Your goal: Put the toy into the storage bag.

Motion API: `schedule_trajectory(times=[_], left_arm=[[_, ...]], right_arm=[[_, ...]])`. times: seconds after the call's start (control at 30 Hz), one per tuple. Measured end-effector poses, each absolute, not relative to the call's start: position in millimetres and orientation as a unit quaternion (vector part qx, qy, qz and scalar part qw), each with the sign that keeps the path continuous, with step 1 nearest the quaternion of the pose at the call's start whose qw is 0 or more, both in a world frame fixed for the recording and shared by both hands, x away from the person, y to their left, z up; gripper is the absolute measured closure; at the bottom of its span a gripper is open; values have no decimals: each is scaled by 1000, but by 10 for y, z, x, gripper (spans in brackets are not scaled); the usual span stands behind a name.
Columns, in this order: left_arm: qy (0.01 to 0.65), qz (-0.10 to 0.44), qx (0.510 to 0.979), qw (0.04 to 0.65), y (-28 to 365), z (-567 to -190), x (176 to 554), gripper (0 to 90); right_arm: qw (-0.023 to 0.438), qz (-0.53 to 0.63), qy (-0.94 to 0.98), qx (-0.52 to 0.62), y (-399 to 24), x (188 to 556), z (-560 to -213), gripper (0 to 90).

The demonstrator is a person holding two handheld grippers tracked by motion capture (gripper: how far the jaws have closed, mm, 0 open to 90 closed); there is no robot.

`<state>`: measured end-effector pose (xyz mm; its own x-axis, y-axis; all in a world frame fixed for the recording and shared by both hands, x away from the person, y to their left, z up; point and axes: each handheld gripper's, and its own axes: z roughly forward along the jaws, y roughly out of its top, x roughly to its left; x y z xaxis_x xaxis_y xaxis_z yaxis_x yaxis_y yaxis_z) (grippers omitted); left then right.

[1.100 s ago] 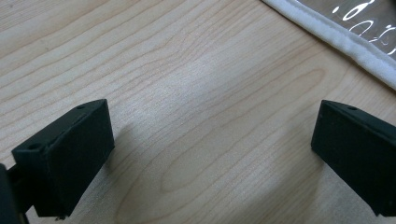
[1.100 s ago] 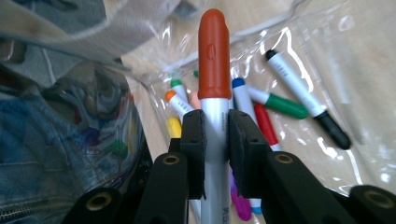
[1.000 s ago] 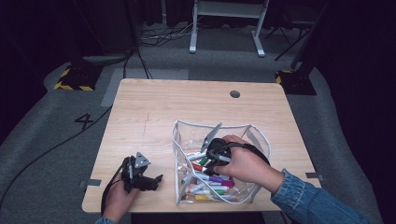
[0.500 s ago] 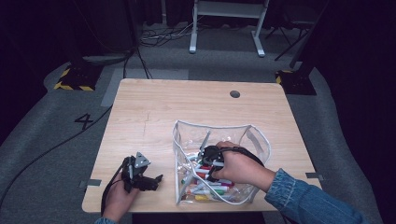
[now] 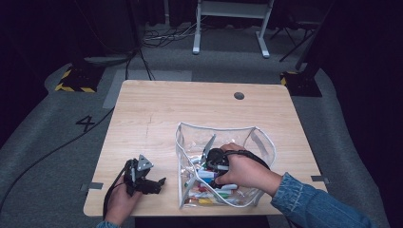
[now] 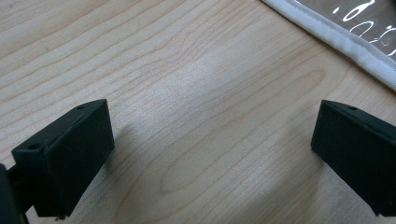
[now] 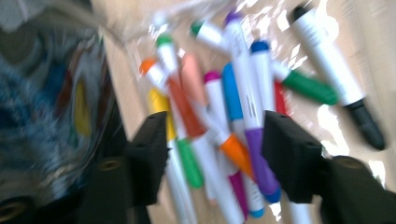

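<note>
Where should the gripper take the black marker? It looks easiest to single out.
Grip the black marker across its white barrel, coming from above with the jaws on either side of its length. It lies flat and apart from the pile, so both sides look free; the tapered cap end would likely slip.

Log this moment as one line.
left hand-held gripper: open, on table | right hand-held gripper: open, in pouch over markers

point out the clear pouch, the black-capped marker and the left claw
clear pouch (image 5: 266, 135), high view, white-trimmed rim at its far right corner
black-capped marker (image 7: 334, 72), right gripper view, white barrel
left claw (image 6: 210, 154), left gripper view, gap midway between its open jaws
</note>
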<state>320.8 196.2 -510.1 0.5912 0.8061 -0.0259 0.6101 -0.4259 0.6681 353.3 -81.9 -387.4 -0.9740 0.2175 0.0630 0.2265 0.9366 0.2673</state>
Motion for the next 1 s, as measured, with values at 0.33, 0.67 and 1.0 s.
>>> schedule_trajectory(times=[0.33, 0.67, 1.0], left_arm=[[428, 149, 830, 325, 1961, -5101, 3206, 0], [428, 147, 830, 325, 1963, -5099, 3205, 0], [422, 141, 832, 332, 1982, -5098, 3190, 0]], right_arm=[[-34, -211, -967, -141, -957, 3570, -3550, 313], [-76, -270, -941, -189, -1358, 3617, -3137, 317], [-109, -339, -894, -271, -2086, 3647, -2944, 331]])
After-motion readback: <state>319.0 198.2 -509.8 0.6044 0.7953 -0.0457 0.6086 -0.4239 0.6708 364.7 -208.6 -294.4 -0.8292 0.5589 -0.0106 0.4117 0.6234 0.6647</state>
